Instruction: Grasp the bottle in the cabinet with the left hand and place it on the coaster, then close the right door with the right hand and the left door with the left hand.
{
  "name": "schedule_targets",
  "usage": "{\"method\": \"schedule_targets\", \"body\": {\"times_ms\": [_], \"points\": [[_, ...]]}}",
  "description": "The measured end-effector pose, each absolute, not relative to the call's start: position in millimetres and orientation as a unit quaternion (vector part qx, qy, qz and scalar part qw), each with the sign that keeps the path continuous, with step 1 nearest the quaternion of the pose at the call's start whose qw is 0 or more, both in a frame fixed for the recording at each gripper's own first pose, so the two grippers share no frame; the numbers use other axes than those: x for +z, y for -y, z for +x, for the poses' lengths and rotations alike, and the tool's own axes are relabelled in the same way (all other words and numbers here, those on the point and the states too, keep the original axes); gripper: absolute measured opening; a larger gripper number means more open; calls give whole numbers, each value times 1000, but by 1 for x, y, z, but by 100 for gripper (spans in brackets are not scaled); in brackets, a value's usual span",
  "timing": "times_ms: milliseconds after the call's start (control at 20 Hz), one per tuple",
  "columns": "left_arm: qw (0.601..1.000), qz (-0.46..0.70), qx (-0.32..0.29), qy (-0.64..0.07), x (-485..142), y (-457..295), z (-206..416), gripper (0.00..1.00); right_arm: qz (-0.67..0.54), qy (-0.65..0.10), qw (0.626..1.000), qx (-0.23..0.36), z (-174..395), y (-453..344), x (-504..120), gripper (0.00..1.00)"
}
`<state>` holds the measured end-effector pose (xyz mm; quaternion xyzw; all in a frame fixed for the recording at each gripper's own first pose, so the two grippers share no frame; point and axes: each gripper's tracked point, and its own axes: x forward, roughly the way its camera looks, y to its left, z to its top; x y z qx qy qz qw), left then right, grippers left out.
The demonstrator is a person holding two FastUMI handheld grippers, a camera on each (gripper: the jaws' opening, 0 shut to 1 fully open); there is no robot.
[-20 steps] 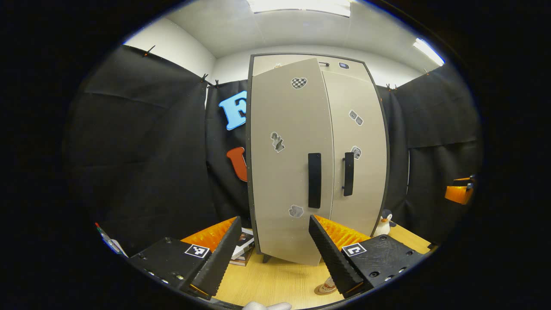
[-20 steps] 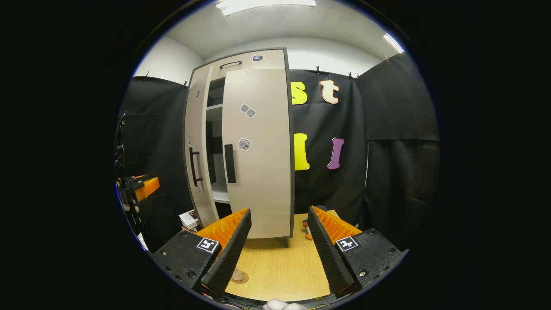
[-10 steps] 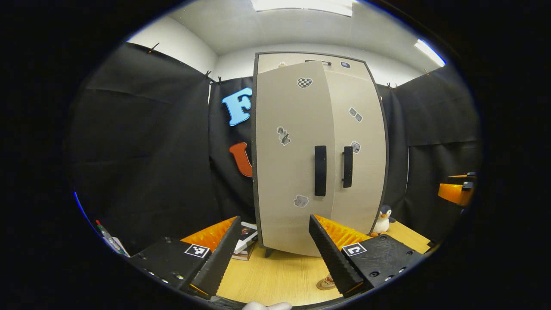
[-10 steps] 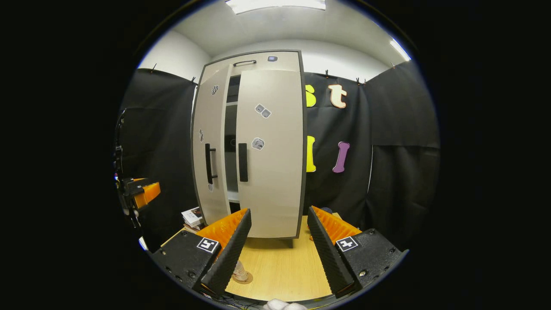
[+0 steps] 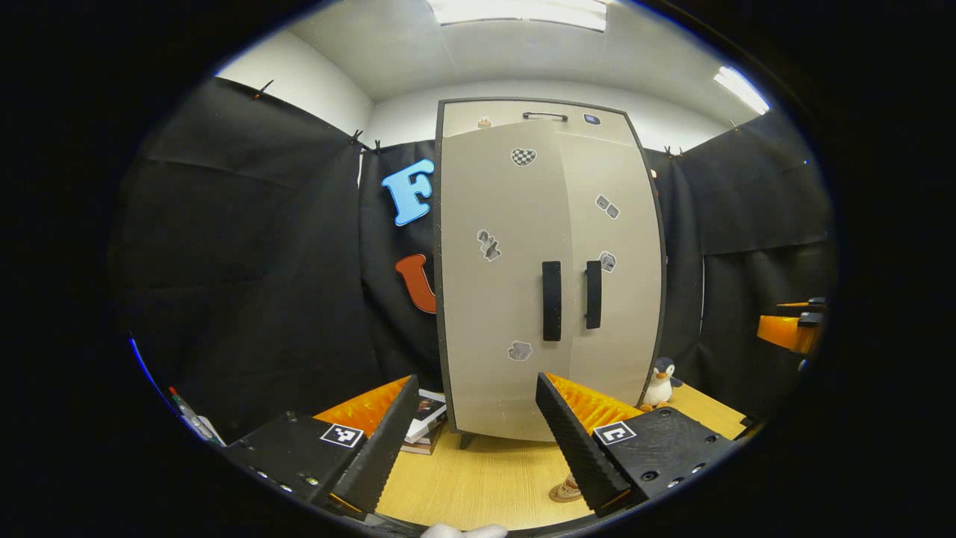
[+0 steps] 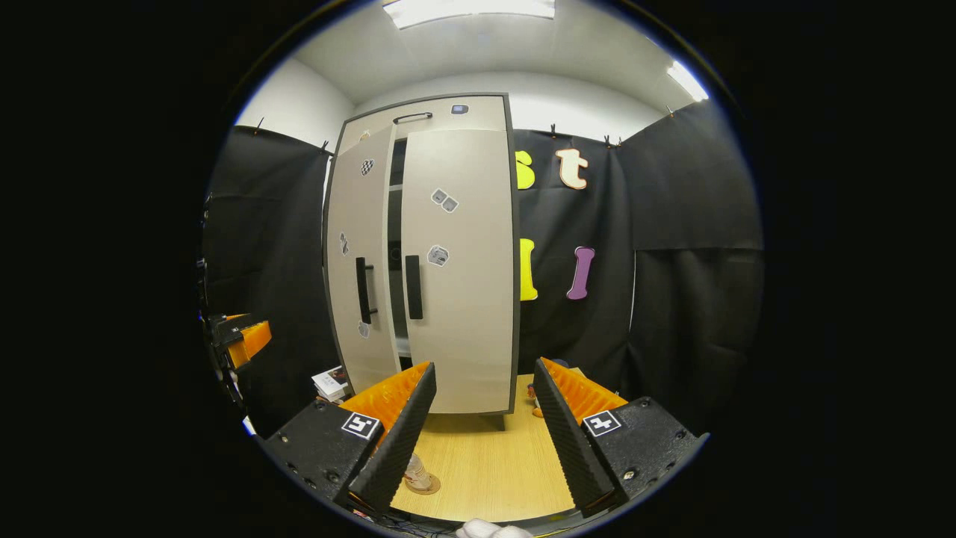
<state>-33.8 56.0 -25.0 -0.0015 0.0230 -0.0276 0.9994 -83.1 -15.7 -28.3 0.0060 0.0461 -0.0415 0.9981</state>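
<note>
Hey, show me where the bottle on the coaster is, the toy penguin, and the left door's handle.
bottle (image 6: pixel 415 472), right gripper view, on its clear body.
toy penguin (image 5: pixel 660 383), left gripper view, on its white belly.
left door's handle (image 5: pixel 551 300), left gripper view, on the bar's middle.

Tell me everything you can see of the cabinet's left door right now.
The left door is a tall, flat beige panel, matte like laminate, with a black vertical handle near its inner edge and three small stickers, one a checkered heart near the top. In the left gripper view it looks almost shut; the right gripper view shows a narrow dark gap between it and the right door, so it is slightly ajar. Nothing touches it; the left gripper hangs open in front of it.
</note>
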Motion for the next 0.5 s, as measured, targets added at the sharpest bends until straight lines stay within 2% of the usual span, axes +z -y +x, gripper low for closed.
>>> {"method": "schedule_targets", "body": {"times_ms": [500], "points": [[999, -2, -12, -32, -28, -56, -41, 96, 19, -40, 999, -31, -82, 20, -26, 81]]}}
